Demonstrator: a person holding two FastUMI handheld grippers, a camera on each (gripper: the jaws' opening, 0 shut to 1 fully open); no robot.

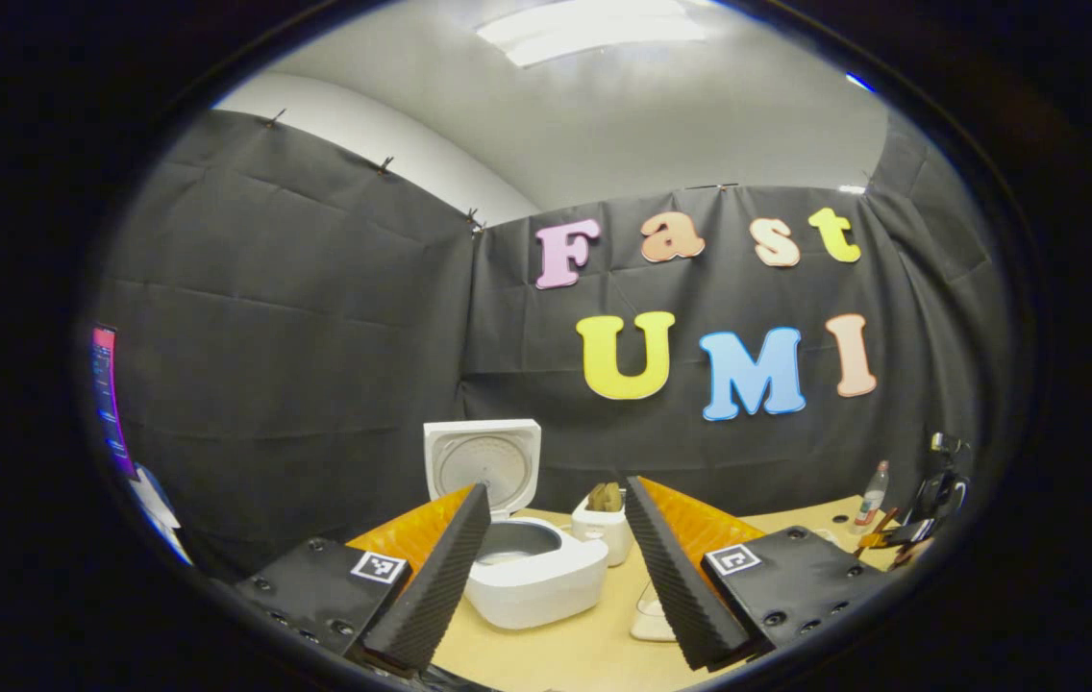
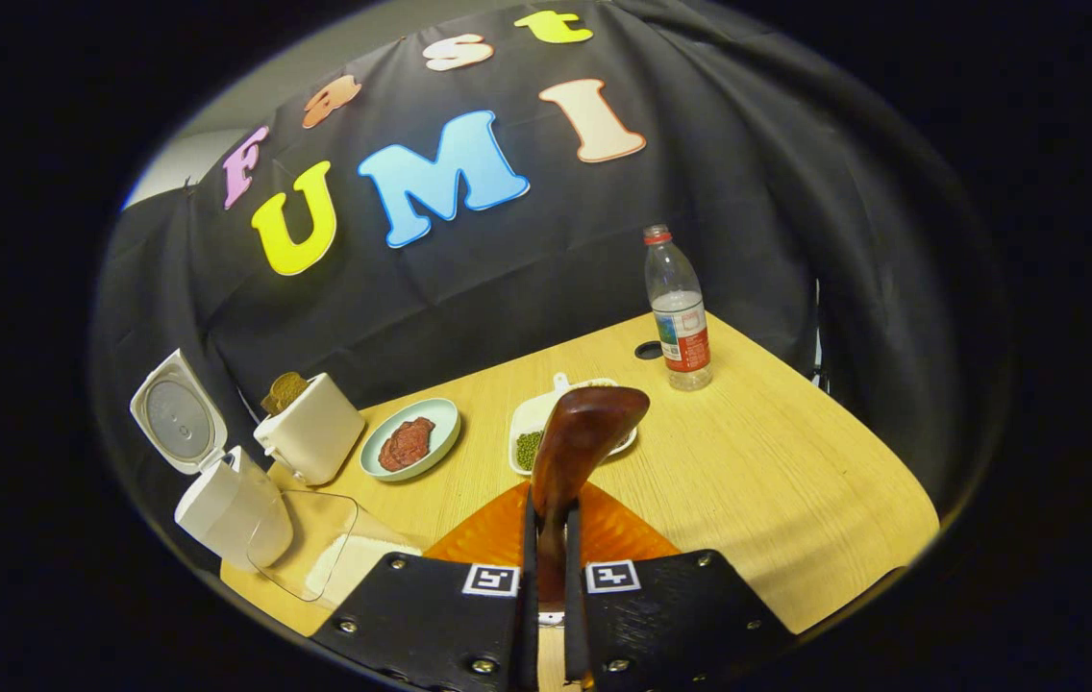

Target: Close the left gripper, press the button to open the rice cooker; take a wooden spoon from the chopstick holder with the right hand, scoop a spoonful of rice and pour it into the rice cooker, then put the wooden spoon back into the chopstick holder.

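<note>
Wooden spoon: clamped by its handle between the fingers of my right gripper, bowl forward and raised above the table, so it is out of the chopstick holder and ready to scoop. Rice cooker: lid already up, just ahead of my left gripper, whose fingers stand spread and grip nothing. Clear container of rice: just beside the cooker, within the spoon's reach.

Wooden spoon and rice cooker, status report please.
Right gripper shut on wooden spoon. Left gripper open. Rice cooker lid up. Nothing blocking.
</note>
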